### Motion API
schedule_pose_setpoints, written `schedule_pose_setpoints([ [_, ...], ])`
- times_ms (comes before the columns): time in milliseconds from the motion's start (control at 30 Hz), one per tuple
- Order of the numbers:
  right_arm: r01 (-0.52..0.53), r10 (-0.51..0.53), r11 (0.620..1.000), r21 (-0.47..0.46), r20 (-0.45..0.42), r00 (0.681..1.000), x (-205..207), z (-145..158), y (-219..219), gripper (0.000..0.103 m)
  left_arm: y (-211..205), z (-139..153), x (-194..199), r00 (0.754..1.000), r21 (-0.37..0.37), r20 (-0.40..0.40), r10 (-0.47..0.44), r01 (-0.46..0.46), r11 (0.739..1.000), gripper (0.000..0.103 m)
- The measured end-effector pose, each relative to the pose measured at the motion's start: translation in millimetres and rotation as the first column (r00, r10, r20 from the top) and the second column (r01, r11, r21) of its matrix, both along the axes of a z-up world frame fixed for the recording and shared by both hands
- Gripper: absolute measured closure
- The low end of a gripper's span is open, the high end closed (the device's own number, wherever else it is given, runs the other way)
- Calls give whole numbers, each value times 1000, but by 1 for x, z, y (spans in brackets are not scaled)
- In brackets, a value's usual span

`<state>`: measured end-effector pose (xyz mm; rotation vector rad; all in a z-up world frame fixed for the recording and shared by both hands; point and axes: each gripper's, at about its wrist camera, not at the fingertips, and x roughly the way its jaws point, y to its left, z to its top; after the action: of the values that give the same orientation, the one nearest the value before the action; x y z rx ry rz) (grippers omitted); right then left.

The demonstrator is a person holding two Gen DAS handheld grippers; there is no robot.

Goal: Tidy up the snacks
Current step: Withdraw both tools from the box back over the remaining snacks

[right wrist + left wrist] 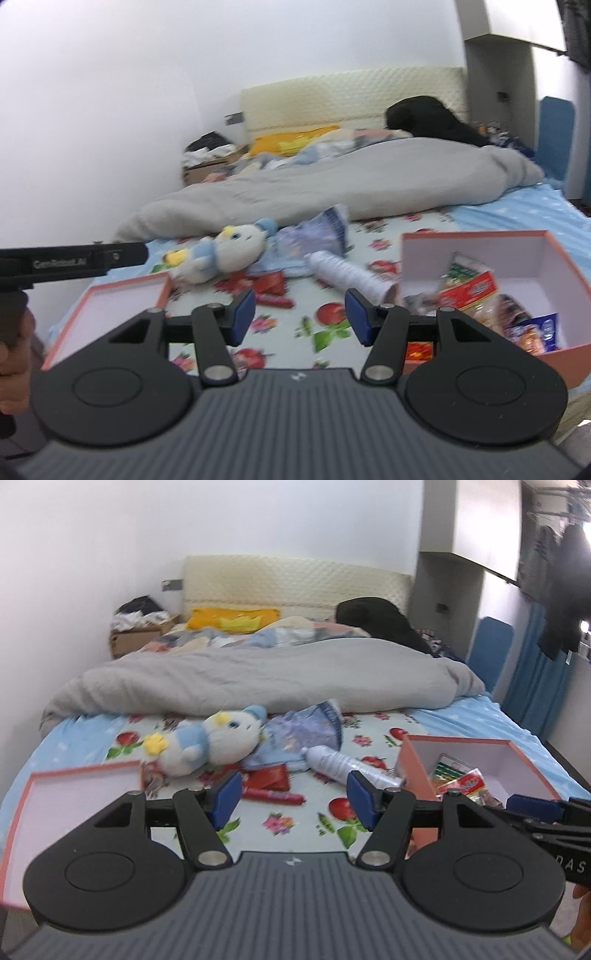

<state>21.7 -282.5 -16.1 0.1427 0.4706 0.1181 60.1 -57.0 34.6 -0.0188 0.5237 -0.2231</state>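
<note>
A pink box (413, 760) stands on the bed at the right and holds several snack packets (463, 781); it also shows in the right wrist view (413, 254) with the snack packets (469, 291). A red sausage stick (273, 795) and a red snack packet (271, 777) lie on the sheet ahead of my left gripper (291, 799), which is open and empty. My right gripper (300, 315) is open and empty, with the red sausage stick (277, 301) just beyond its left finger. The box lid (70, 805) lies at the left, and shows in the right wrist view (122, 295).
A plush toy (207, 742), a purple-blue bag (306, 731) and a clear plastic bottle (347, 764) lie mid-bed. A grey duvet (258, 679) is piled behind them. The right gripper's tip (535, 808) pokes in near the box. The left gripper's body (74, 262) crosses at left.
</note>
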Motion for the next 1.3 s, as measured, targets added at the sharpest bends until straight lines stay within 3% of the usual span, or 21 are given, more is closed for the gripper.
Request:
schedule_pose_setpoints([
  [433, -95, 94, 995, -19, -65, 993, -8, -38, 30, 47, 20, -62, -5, 994, -21, -103, 25, -28, 999, 35],
  [867, -140, 138, 990, -15, -98, 986, -9, -57, 40, 47, 21, -84, -2, 990, -26, -136, 40, -44, 999, 35],
  [1300, -120, 116, 992, -25, -120, 986, 25, -70, 38, 47, 23, -97, 32, 988, -16, -150, 47, -50, 999, 35],
])
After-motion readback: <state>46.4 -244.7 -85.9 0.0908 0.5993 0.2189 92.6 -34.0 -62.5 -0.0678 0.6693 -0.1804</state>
